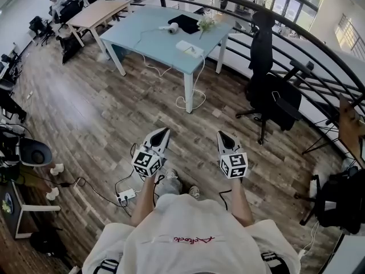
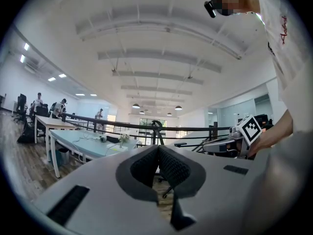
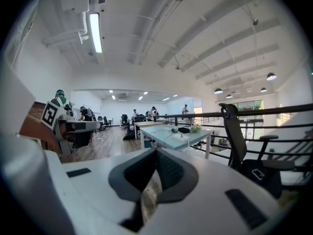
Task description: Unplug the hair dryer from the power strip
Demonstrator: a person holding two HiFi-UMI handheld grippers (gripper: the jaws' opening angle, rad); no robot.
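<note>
Jaws together, empty: left gripper point(image 1: 163, 132) & right gripper point(image 1: 222, 136) held fwd, side by side.

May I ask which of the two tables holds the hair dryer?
The light blue table, the nearer one, holds the hair dryer; the wooden table beyond it doesn't.
</note>
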